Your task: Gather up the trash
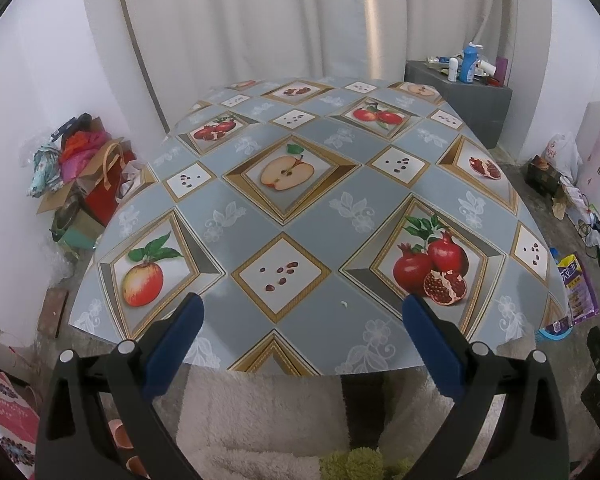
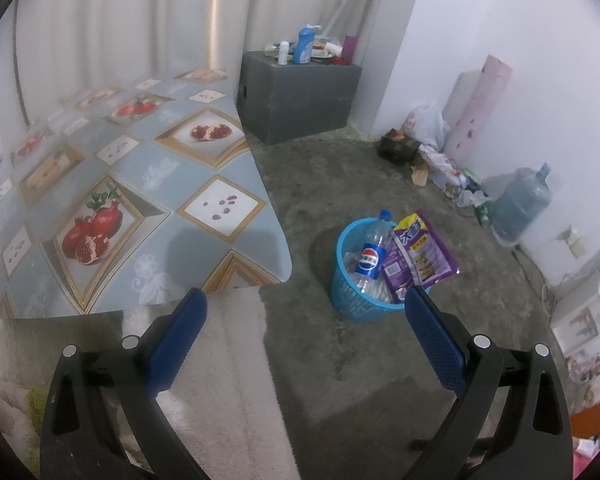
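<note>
Both grippers, left (image 1: 302,306) and right (image 2: 306,300), gape empty; blue wastebasket (image 2: 346,300) off the table's (image 2: 172,240) corner holds a Pepsi bottle (image 2: 370,256) and purple bag (image 2: 418,260).

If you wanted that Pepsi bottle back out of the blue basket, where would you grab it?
By the neck just under the blue cap, coming from above. The Pepsi bottle leans in the blue basket cap-up, and the purple snack bag crowds its right side.
</note>
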